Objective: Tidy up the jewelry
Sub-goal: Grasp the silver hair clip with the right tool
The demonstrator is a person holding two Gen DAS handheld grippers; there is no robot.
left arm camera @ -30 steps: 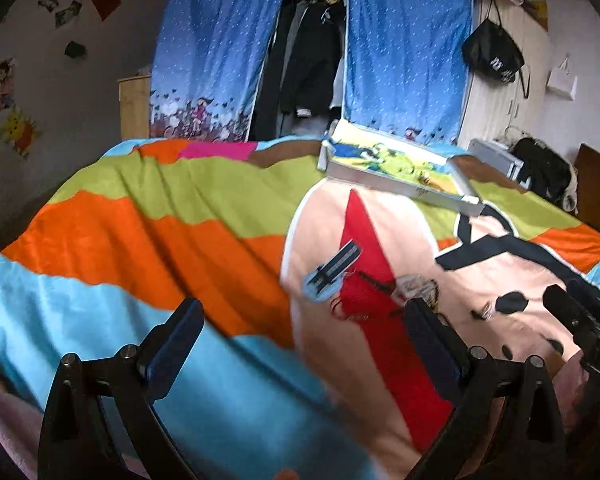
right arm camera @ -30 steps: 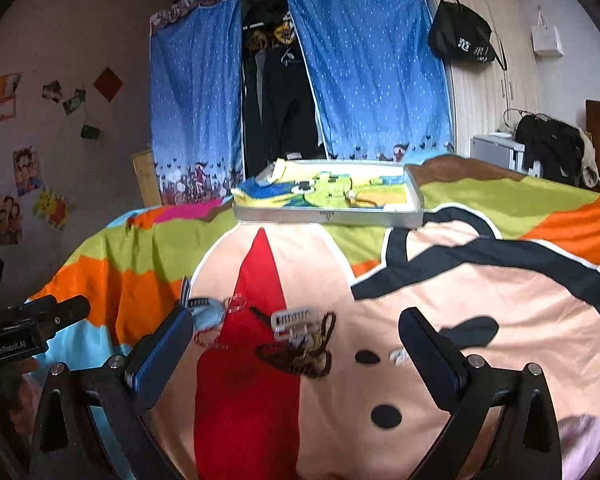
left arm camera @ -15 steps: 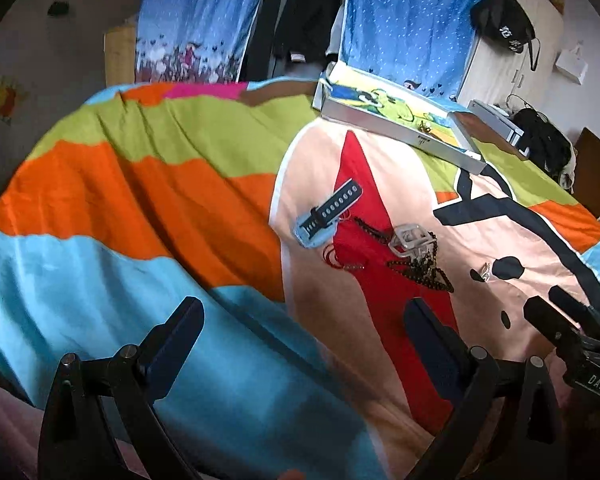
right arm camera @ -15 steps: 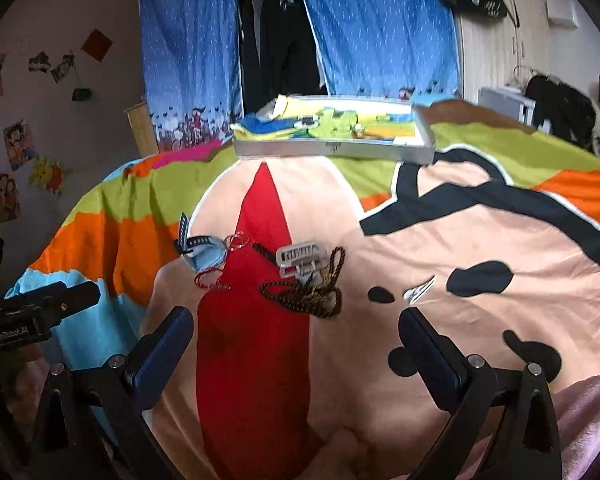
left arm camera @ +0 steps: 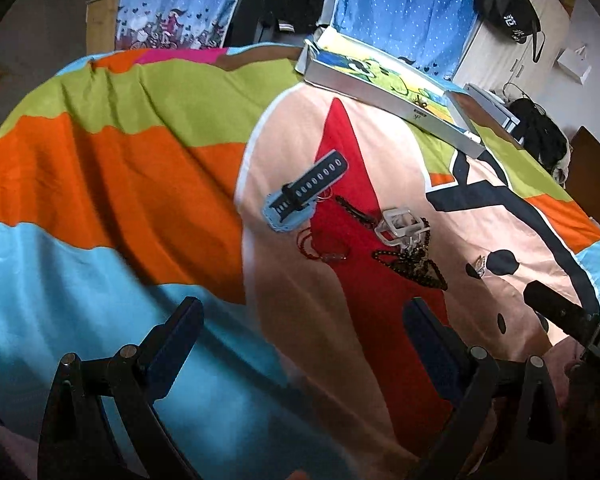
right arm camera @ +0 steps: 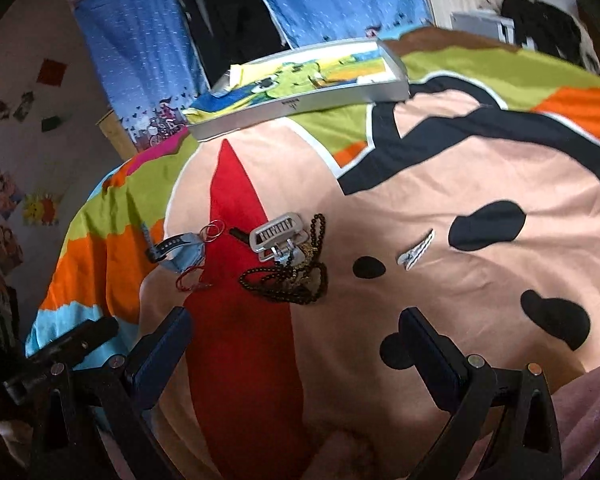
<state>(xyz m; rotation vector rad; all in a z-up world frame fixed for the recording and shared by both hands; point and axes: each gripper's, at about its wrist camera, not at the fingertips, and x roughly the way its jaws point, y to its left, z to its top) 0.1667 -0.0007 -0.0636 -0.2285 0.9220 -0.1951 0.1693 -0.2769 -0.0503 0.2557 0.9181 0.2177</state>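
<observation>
Jewelry lies loose on a colourful bedspread: a dark watch strap [left arm camera: 315, 186] [right arm camera: 167, 246] on a blue patch, a clear hair claw [left arm camera: 398, 224] [right arm camera: 278, 234], dark bead necklaces [left arm camera: 414, 266] [right arm camera: 288, 280], red string bracelets [left arm camera: 314, 246] [right arm camera: 188, 280] and a small silver clip [right arm camera: 416, 249] [left arm camera: 478, 264]. A shallow grey tray [left arm camera: 384, 94] [right arm camera: 300, 106] with a cartoon lining sits at the far side of the bed. My left gripper [left arm camera: 300, 332] and right gripper [right arm camera: 294, 340] both hover open, short of the pile, holding nothing.
Blue curtains [left arm camera: 400, 4] and hanging dark clothes stand behind the bed. A black bag [left arm camera: 508, 16] hangs on a wardrobe at right. The other gripper's body shows at each view's edge [left arm camera: 572, 320] [right arm camera: 60, 352].
Both cameras have tilted downward and come closer over the bed, so the jewelry pile sits larger and higher in view. Both grippers stay open.
</observation>
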